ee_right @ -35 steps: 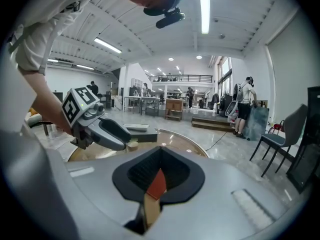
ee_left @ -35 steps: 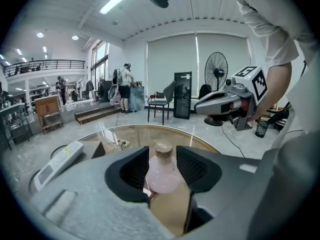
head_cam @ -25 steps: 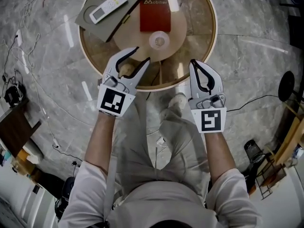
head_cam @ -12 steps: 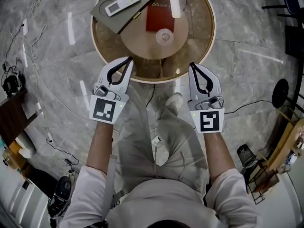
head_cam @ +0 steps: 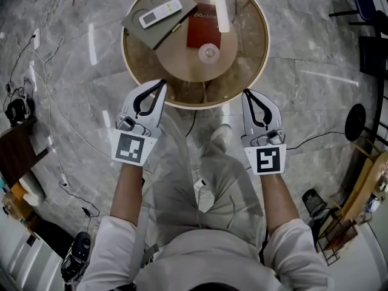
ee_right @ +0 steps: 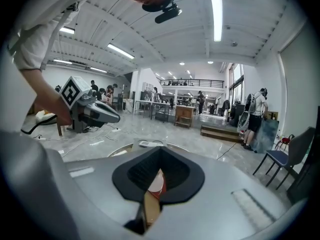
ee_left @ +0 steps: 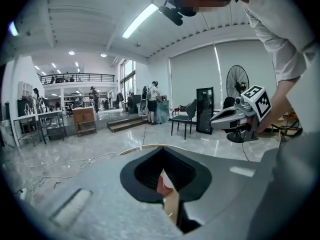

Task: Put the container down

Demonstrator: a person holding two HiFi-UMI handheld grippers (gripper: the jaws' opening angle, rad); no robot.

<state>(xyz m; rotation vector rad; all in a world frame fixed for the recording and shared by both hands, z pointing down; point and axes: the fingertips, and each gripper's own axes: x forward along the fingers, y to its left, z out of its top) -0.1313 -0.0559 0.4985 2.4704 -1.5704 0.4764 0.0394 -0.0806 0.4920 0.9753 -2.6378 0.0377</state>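
Fingers [ee_left: 90, 194] on the left gripper [head_cam: 160, 85] are pressed tight together with nothing between them. The right gripper [head_cam: 247, 93] is just the same, its fingers closed and empty. Both sit at the near edge of the round table [head_cam: 259, 53]. The clear container [head_cam: 208, 53] stands on the table, apart from both grippers, just in front of a red book [head_cam: 204, 24]. A remote [head_cam: 160, 13] lies on a grey folder [head_cam: 147, 34].

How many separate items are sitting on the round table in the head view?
4: a grey folder at the far left, a white remote lying on it, a red booklet beside it, and a clear container at the booklet's near edge. None looks hidden.
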